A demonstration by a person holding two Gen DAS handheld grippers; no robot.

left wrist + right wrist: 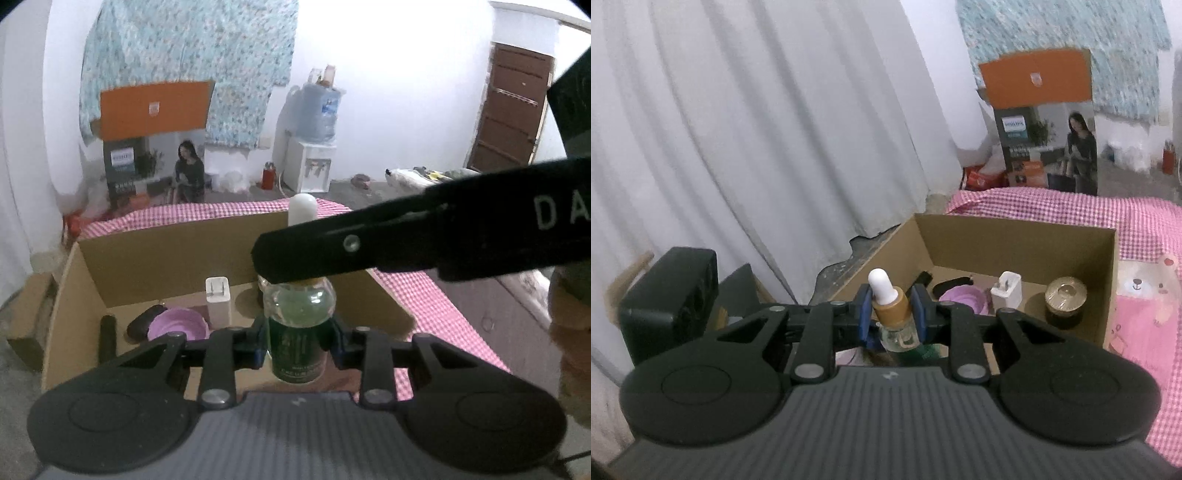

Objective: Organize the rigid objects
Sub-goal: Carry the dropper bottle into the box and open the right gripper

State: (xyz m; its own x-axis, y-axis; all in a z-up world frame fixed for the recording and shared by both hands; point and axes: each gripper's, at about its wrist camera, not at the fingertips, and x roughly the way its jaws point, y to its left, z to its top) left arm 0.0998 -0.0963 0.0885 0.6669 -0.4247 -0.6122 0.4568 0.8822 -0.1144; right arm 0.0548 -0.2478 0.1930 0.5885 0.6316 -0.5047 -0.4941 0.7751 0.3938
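Left wrist view: left gripper (pixel 297 341) clamps the bottle (pixel 295 332) body, right gripper (pixel 888 314) its dropper collar, above the box (pixel 177 254). Charger (pixel 218 306), lid (pixel 177 325) and jar (pixel 1065 301) packed; bottle remains.

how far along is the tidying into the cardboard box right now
Done: the white charger, purple lid and gold-capped jar sit in the cardboard box. In hand: both the left gripper and right gripper clamp one dropper bottle. Left: placing it in the box.
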